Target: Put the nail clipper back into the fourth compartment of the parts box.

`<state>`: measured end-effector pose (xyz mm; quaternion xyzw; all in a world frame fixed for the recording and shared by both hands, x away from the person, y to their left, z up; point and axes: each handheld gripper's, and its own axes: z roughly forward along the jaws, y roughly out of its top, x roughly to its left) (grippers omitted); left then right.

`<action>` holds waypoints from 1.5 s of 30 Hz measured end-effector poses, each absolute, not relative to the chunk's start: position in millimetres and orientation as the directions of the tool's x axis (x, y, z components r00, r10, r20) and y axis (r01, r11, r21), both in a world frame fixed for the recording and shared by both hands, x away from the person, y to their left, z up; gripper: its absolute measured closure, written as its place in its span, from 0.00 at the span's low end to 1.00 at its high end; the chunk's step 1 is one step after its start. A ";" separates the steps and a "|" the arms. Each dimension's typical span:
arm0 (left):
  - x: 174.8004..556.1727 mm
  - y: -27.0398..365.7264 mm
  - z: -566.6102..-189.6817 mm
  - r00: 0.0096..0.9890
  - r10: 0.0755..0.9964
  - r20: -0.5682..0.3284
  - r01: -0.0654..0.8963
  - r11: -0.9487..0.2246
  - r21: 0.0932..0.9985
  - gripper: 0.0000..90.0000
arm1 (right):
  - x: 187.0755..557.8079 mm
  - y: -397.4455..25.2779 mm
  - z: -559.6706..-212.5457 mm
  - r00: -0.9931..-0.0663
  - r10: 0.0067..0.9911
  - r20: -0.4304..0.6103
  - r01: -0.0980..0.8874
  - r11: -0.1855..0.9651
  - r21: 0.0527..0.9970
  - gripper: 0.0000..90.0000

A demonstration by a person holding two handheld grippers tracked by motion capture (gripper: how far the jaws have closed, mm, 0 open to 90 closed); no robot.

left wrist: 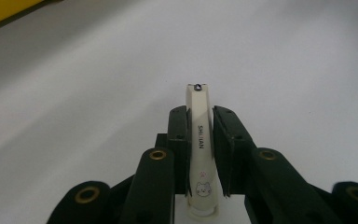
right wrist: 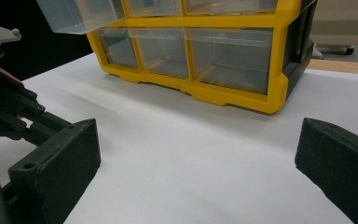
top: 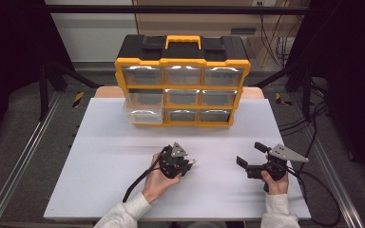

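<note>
A white nail clipper [left wrist: 200, 140] with a small cat picture on it is clamped lengthwise in my left gripper [left wrist: 200, 114], its tip sticking out past the jaws. In the high view the left gripper [top: 189, 163] sits low over the white table, left of centre, with the clipper's tip [top: 193, 162] pointing right. My right gripper [top: 251, 154] rests to the right, jaws wide apart and nothing between them. From the right gripper [right wrist: 198, 158] view, bare table lies between the two black fingers [right wrist: 56, 163].
A yellow and black drawer organizer [top: 183, 61] with clear drawers stands at the back middle of the white table [top: 100, 180]. Its middle-left drawer [top: 144, 107] is pulled out, and the drawer [right wrist: 79, 14] looks empty. The left gripper [right wrist: 4, 107] shows at the right gripper view's left edge.
</note>
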<state>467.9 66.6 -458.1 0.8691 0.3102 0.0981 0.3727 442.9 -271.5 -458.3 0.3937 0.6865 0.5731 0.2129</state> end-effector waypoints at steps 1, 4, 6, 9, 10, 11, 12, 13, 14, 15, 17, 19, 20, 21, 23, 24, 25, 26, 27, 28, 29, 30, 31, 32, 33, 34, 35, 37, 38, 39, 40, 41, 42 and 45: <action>467.7 67.0 -457.4 0.788 0.612 -0.061 0.466 -0.529 0.709 0.85 | 442.9 -271.5 -458.3 -0.599 0.785 0.159 0.296 0.033 0.954 0.00; 467.3 68.1 -455.4 0.790 0.610 -0.059 0.462 -0.529 0.711 0.85 | 442.8 -271.5 -458.3 -0.599 0.784 0.159 0.296 0.033 0.954 0.00; 466.6 68.3 -454.3 0.790 0.610 -0.060 0.463 -0.529 0.711 0.85 | 442.9 -271.5 -458.2 -0.599 0.785 0.159 0.296 0.032 0.955 0.00; 466.1 69.6 -452.2 0.792 0.608 -0.060 0.460 -0.530 0.712 0.85 | 442.8 -271.5 -458.2 -0.600 0.784 0.159 0.297 0.033 0.954 0.00; 465.9 70.1 -451.3 0.792 0.608 -0.060 0.460 -0.529 0.713 0.85 | 442.8 -271.6 -458.2 -0.599 0.785 0.159 0.296 0.032 0.955 0.00; 465.8 70.7 -450.5 0.792 0.607 -0.061 0.460 -0.529 0.713 0.85 | 442.8 -271.6 -458.1 -0.599 0.785 0.159 0.296 0.032 0.955 0.00; 465.7 71.5 -449.7 0.791 0.609 -0.065 0.463 -0.525 0.715 0.85 | 442.8 -271.7 -458.1 -0.600 0.784 0.159 0.296 0.033 0.955 0.00; 465.7 72.1 -449.1 0.791 0.609 -0.065 0.463 -0.524 0.715 0.85 | 442.8 -271.6 -458.1 -0.599 0.785 0.159 0.296 0.033 0.955 0.00; 465.7 72.7 -448.4 0.790 0.610 -0.065 0.462 -0.523 0.716 0.85 | 442.8 -271.6 -458.2 -0.599 0.784 0.159 0.297 0.033 0.954 0.00; 465.8 73.3 -447.7 0.790 0.610 -0.065 0.463 -0.522 0.717 0.85 | 442.8 -271.5 -458.2 -0.600 0.784 0.159 0.297 0.034 0.954 0.00; 466.2 74.9 -446.3 0.789 0.611 -0.063 0.461 -0.522 0.718 0.85 | 442.9 -271.5 -458.2 -0.600 0.784 0.159 0.297 0.034 0.954 0.00; 466.3 76.3 -445.1 0.787 0.614 -0.068 0.465 -0.516 0.720 0.85 | 442.9 -271.5 -458.2 -0.600 0.784 0.159 0.297 0.034 0.954 0.00; 466.5 77.2 -444.2 0.787 0.613 -0.068 0.464 -0.516 0.720 0.85 | 442.9 -271.5 -458.2 -0.599 0.785 0.159 0.297 0.034 0.954 0.00; 466.5 77.7 -443.9 0.787 0.614 -0.068 0.464 -0.516 0.720 0.85 | 442.9 -271.5 -458.2 -0.600 0.784 0.159 0.297 0.034 0.954 0.00; 466.6 78.8 -442.8 0.786 0.614 -0.070 0.466 -0.515 0.720 0.85 | 442.9 -271.5 -458.2 -0.600 0.784 0.159 0.297 0.034 0.954 0.00; 466.7 79.4 -442.2 0.785 0.616 -0.071 0.467 -0.512 0.720 0.85 | 442.9 -271.5 -458.2 -0.600 0.784 0.159 0.297 0.033 0.954 0.00; 467.1 80.0 -441.3 0.785 0.616 -0.069 0.466 -0.513 0.721 0.85 | 442.9 -271.5 -458.2 -0.600 0.784 0.158 0.296 0.034 0.954 0.00; 467.2 80.6 -440.4 0.785 0.616 -0.072 0.467 -0.511 0.722 0.85 | 442.9 -271.6 -458.2 -0.600 0.784 0.159 0.296 0.033 0.955 0.00; 467.3 81.3 -439.4 0.785 0.616 -0.071 0.467 -0.511 0.722 0.85 | 442.8 -271.6 -458.2 -0.599 0.785 0.159 0.297 0.033 0.954 0.00; 467.4 82.1 -438.4 0.785 0.616 -0.069 0.465 -0.511 0.722 0.85 | 442.8 -271.6 -458.1 -0.599 0.785 0.159 0.297 0.033 0.954 0.00; 467.4 82.9 -437.4 0.784 0.617 -0.072 0.467 -0.509 0.724 0.85 | 442.8 -271.6 -458.1 -0.599 0.785 0.159 0.296 0.032 0.955 0.00; 467.6 83.9 -436.3 0.783 0.618 -0.072 0.466 -0.505 0.726 0.85 | 442.9 -271.6 -458.1 -0.599 0.785 0.159 0.296 0.032 0.955 0.00; 467.7 84.9 -435.3 0.782 0.618 -0.075 0.468 -0.504 0.726 0.85 | 442.8 -271.7 -458.1 -0.599 0.785 0.159 0.296 0.032 0.955 0.00; 467.9 85.8 -434.4 0.782 0.619 -0.073 0.467 -0.503 0.727 0.85 | 442.8 -271.7 -458.0 -0.600 0.784 0.160 0.296 0.032 0.955 0.00; 468.0 86.4 -433.6 0.782 0.619 -0.074 0.467 -0.503 0.727 0.85 | 442.8 -271.7 -458.1 -0.599 0.785 0.160 0.296 0.032 0.955 0.00; 467.9 87.4 -432.5 0.780 0.620 -0.077 0.469 -0.499 0.729 0.85 | 442.8 -271.6 -458.1 -0.599 0.785 0.160 0.296 0.032 0.955 0.00; 468.1 88.1 -431.7 0.780 0.621 -0.076 0.467 -0.498 0.731 0.85 | 442.8 -271.6 -458.1 -0.599 0.785 0.160 0.297 0.032 0.954 0.00; 468.2 89.8 -429.8 0.779 0.622 -0.083 0.471 -0.493 0.731 0.85 | 442.8 -271.6 -458.1 -0.599 0.785 0.160 0.297 0.032 0.954 0.00; 468.3 90.6 -428.8 0.778 0.623 -0.082 0.471 -0.492 0.732 0.85 | 442.8 -271.6 -458.1 -0.599 0.785 0.159 0.296 0.033 0.955 0.00; 468.5 91.7 -427.7 0.777 0.624 -0.079 0.470 -0.493 0.733 0.85 | 442.7 -271.6 -458.1 -0.599 0.784 0.159 0.296 0.032 0.955 0.00; 468.7 92.7 -426.7 0.777 0.625 -0.078 0.469 -0.492 0.734 0.85 | 442.7 -271.7 -458.0 -0.600 0.784 0.159 0.296 0.033 0.955 0.00; 468.8 93.6 -425.7 0.776 0.625 -0.079 0.469 -0.490 0.735 0.85 | 442.7 -271.6 -458.1 -0.600 0.784 0.159 0.296 0.032 0.955 0.00; 468.9 94.5 -424.8 0.775 0.627 -0.079 0.469 -0.488 0.736 0.85 | 442.7 -271.7 -458.0 -0.600 0.784 0.159 0.297 0.033 0.954 0.00; 469.3 97.1 -422.1 0.775 0.627 -0.080 0.469 -0.485 0.739 0.85 | 442.7 -271.7 -458.0 -0.600 0.784 0.160 0.296 0.032 0.955 0.00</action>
